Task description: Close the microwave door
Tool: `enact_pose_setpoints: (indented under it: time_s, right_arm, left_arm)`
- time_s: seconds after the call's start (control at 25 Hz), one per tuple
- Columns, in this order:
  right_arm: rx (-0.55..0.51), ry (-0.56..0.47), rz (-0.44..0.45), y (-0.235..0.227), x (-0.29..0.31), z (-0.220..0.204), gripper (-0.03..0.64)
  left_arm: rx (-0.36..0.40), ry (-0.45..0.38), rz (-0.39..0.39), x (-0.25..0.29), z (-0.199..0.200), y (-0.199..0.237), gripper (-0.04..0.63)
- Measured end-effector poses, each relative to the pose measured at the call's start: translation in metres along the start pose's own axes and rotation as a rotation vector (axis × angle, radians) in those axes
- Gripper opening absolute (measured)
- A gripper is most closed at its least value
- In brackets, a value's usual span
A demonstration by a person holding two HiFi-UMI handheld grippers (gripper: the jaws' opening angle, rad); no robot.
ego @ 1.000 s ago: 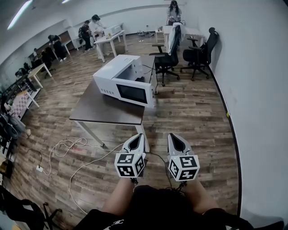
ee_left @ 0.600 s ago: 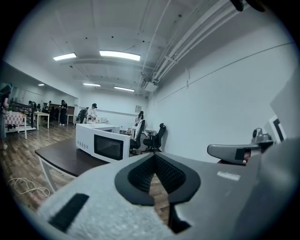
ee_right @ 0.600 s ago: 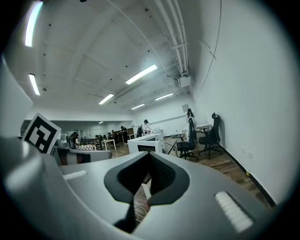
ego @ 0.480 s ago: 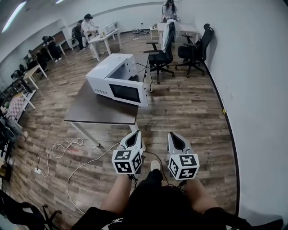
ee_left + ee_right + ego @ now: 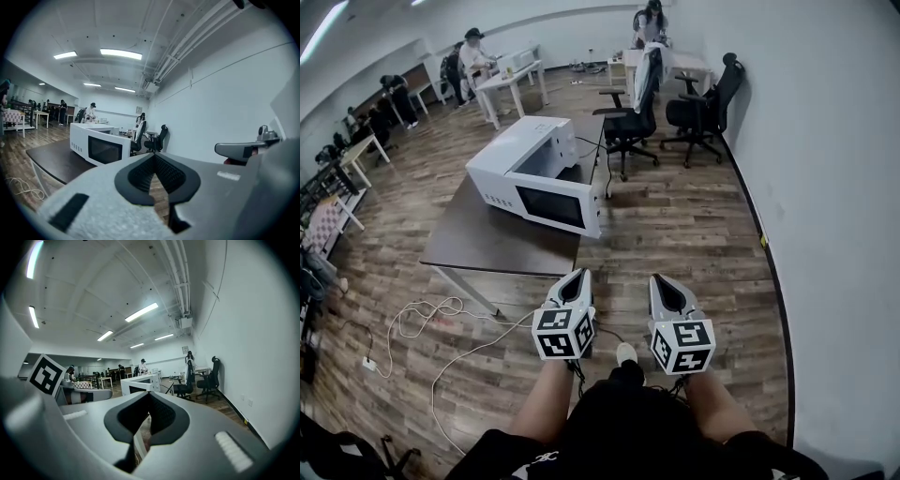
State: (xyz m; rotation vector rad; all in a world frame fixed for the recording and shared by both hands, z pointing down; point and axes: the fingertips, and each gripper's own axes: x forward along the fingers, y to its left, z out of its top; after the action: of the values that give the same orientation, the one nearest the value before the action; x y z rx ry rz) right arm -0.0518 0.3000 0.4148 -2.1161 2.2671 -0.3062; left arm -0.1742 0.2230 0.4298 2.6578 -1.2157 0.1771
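Fingers (image 5: 138, 176) of the left gripper (image 5: 579, 275) are pressed together at their tips with nothing between them, and the right gripper (image 5: 659, 280) has its fingers (image 5: 161, 417) closed the same way, also empty. Both grippers are held side by side and a little apart, over the wood floor (image 5: 694, 244), pointing toward the bench (image 5: 487, 246). In the head view the left tips lie close to the bench's near right corner, while the right tips are out past its right edge.

On the bench top stands the white microwave (image 5: 525, 150), set toward the far right corner and turned at an angle to the edges. Its door (image 5: 551, 206), with a dark window, faces the near right side. A dark gap shows between the door's top and the casing, so the door looks partly open, its free end near the right edge. The near left part of the bench top is bare. In the left gripper view the microwave sits left of the closed tips and well apart from them.

Beyond the bench's far edge stand two black office chairs (image 5: 630, 117). A white cable (image 5: 422, 314) loops on the floor by the bench's near left leg.
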Motion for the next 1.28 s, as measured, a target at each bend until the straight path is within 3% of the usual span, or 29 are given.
enact_pose_setpoints:
  time_s: [0.16, 0.4, 0.96, 1.2, 1.28]
  right_arm:
    - [-0.015, 0.009, 0.003, -0.014, 0.037, 0.01, 0.009]
    - [-0.017, 0.024, 0.017, -0.034, 0.087, 0.022, 0.009]
    - [-0.035, 0.103, 0.055, -0.072, 0.209, 0.024, 0.009]
    - [-0.028, 0.122, 0.048, -0.092, 0.255, 0.023, 0.009]
    - [-0.026, 0.128, 0.052, -0.095, 0.267, 0.022, 0.009]
  left_arm:
    - [-0.02, -0.002, 0.016, 0.04, 0.009, 0.02, 0.011]
    - [-0.03, 0.011, 0.031, 0.09, 0.018, 0.045, 0.069]
    - [-0.023, 0.147, 0.074, 0.211, -0.005, 0.112, 0.144]
    - [0.083, 0.194, 0.132, 0.251, -0.013, 0.142, 0.157]
    - [0.08, 0.201, 0.127, 0.263, -0.016, 0.146, 0.163]
